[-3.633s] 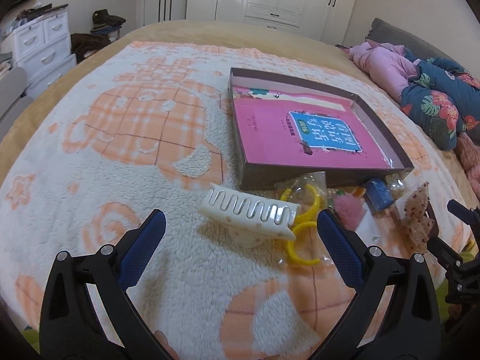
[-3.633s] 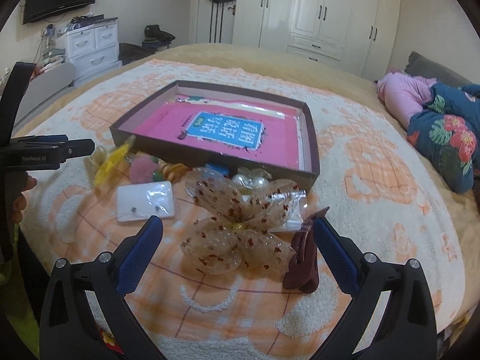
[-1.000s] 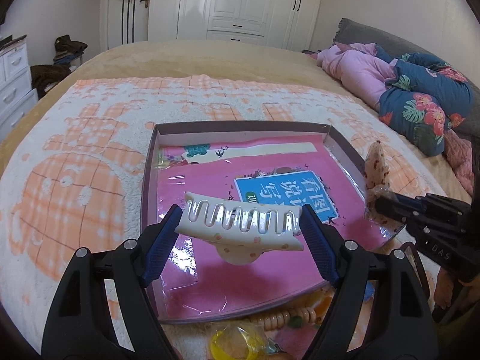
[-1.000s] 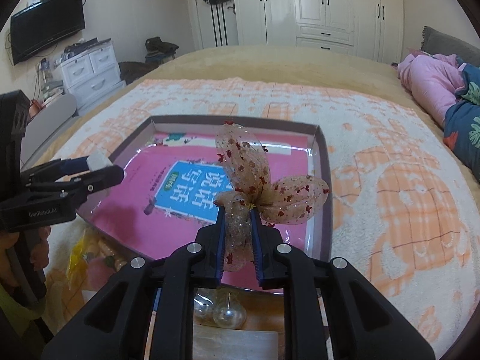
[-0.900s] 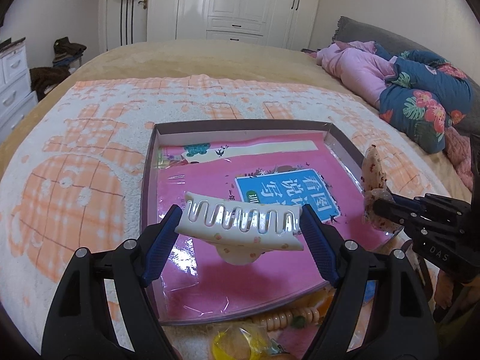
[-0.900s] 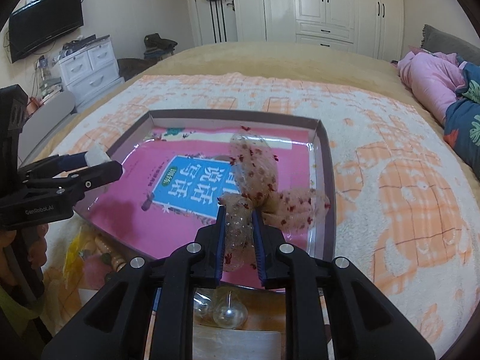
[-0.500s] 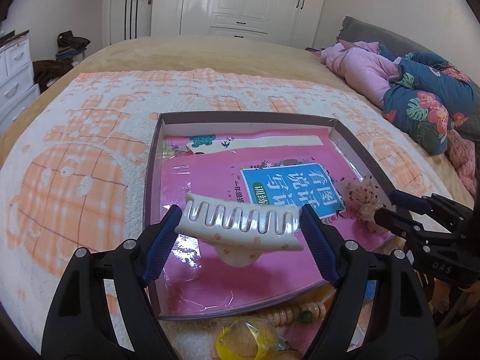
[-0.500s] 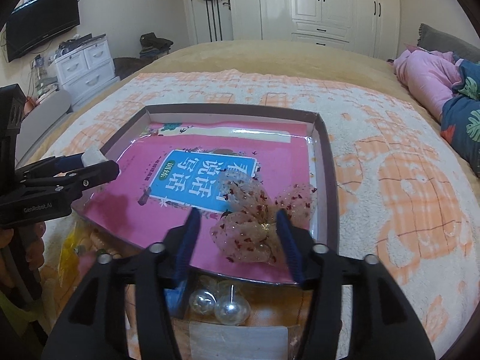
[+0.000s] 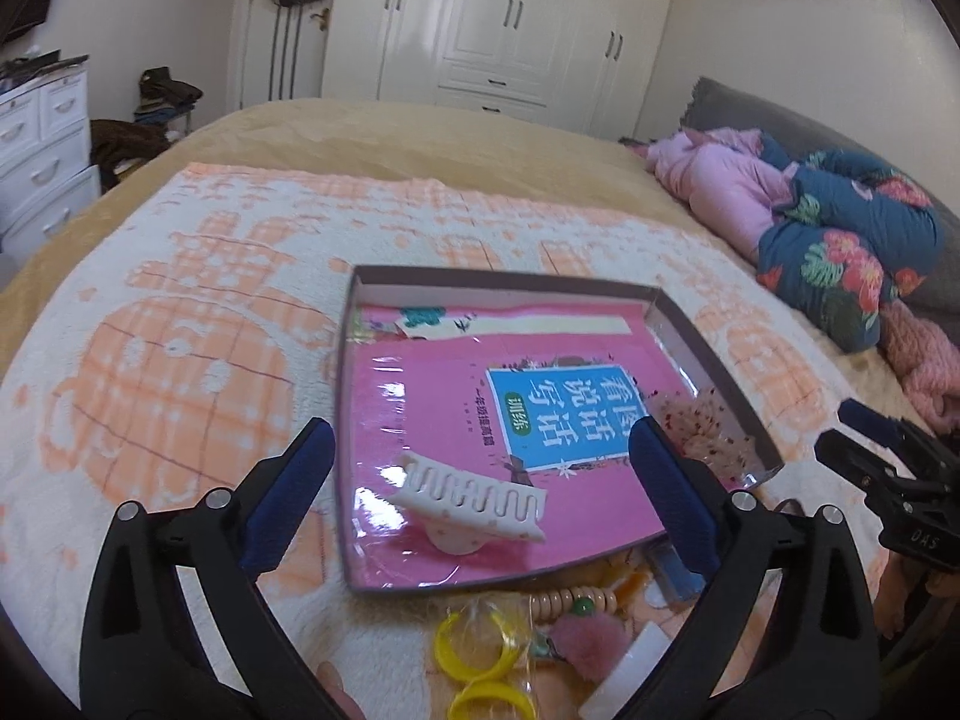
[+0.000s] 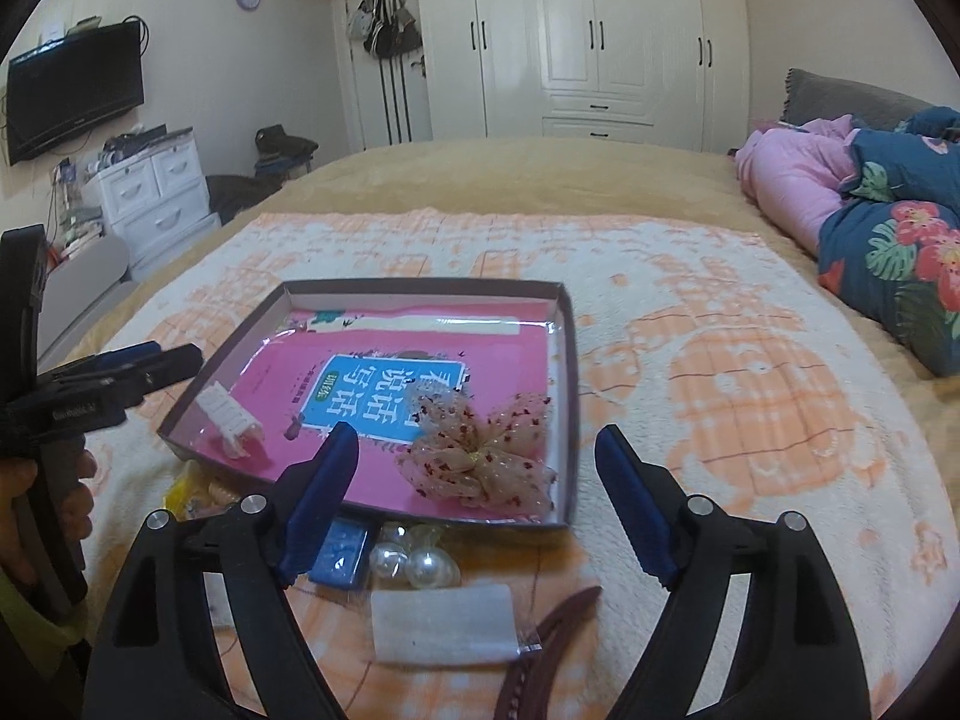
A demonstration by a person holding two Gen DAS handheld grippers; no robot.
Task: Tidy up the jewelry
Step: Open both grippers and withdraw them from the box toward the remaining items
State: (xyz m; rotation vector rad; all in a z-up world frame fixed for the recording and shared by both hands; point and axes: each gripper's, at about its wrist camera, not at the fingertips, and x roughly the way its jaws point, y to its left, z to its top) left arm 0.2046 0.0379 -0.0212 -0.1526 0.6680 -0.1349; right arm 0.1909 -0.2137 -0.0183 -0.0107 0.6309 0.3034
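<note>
Left gripper [image 9: 480,477]: jaws opening, nothing pressed between pads, poised over near left part of tray. White claw clip [image 9: 471,504]: lying free inside tray, near front left corner. Tray [image 9: 684,336]: shallow, dark-rimmed, pink printed liner, resting on orange-and-cream blanket [image 9: 180,372] on bed. Sheer speckled bow [image 10: 480,456]: lying in tray, near front right corner. Right gripper [image 10: 477,495]: jaws opening, nothing gripped, bow beyond pads. Pearl beads [image 10: 414,561], blue packet [image 10: 342,552], yellow rings [image 9: 474,651]: on blanket before tray.
</note>
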